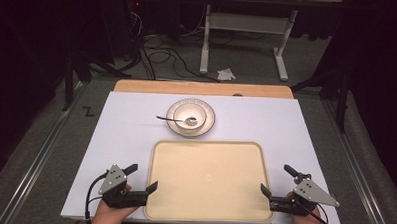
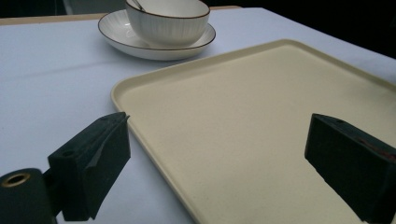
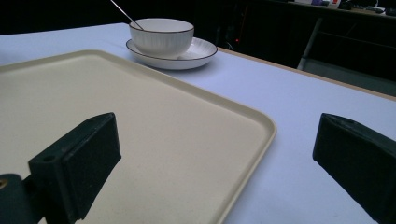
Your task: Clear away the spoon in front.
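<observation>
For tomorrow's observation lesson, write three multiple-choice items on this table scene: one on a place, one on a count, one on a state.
1. Where does the bowl stand?
A. on the tray
B. on the plate
C. on the bare table

2. How many spoons are there?
A. one
B. two
C. three

3. How do the jaws of the left gripper stand?
A. shut on the tray's rim
B. shut on nothing
C. open, holding nothing

Key: 1 B, the bowl sits in the plate beyond the tray. 2 A, a single spoon rests in the bowl. 3 C, the left gripper view shows both jaws wide apart over the tray's corner.
</observation>
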A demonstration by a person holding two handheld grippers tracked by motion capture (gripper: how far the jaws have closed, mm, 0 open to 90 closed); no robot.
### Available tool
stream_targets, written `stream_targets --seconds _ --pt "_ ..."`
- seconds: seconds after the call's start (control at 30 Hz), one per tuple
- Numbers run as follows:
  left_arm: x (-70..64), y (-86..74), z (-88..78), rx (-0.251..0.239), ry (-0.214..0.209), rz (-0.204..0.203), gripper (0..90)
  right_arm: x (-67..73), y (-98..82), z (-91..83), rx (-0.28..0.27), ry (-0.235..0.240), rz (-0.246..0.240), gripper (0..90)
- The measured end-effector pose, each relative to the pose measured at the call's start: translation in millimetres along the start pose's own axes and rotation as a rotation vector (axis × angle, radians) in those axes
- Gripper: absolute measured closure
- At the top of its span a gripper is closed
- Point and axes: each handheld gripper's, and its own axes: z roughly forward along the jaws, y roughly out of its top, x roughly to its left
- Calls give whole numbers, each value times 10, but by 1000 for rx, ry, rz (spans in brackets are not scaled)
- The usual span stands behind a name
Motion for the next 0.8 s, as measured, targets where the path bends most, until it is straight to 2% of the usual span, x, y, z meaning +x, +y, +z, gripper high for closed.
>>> stream_targets --seconds 0.3,0.63,0.8 --pt "-50 26 23 2 16 36 75 -11 -6 -67 -13 -4 -2 7" --pt "-12 21 -7 -4 25 15 63 27 31 -63 -21 -6 -20 5" --pt "-2 24 1 17 13 -3 63 25 33 -69 -22 -10 -19 5"
